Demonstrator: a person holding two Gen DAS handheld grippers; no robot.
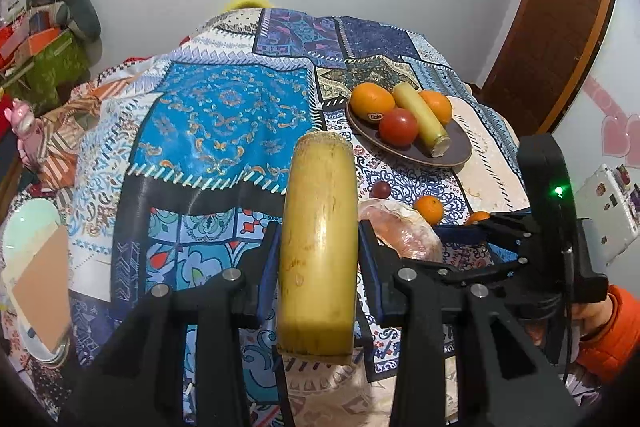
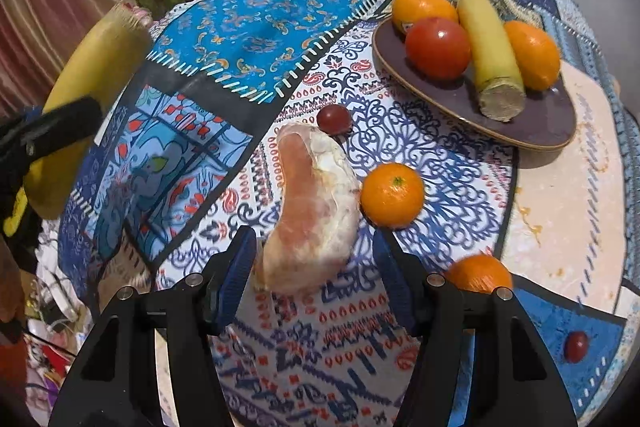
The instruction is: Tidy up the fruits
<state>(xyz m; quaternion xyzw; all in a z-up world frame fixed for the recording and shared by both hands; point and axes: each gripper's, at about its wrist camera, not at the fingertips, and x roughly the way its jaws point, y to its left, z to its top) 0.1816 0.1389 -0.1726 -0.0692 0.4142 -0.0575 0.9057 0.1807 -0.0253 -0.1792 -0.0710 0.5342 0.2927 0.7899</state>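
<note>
Yellow cane piece (image 1: pixel 318 247) clamped lengthwise, off cloth. Brown plate (image 2: pixel 532 131): two oranges (image 2: pixel 424 5), tomato (image 2: pixel 438 47), second cane piece (image 2: pixel 490 55). Peeled pomelo segment (image 2: pixel 316 203), mandarin (image 2: pixel 392 195), grape (image 2: pixel 334 119) loose on cloth.

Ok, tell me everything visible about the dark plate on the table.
The dark plate is round, shallow and brownish-purple with a lighter rim, glossy like glazed ceramic. It sits flat on the patterned tablecloth, apart from the loose fruit. On it lie two oranges, one with a sticker, a red tomato and a cut yellow-green stalk. Neither tool touches it.
</note>
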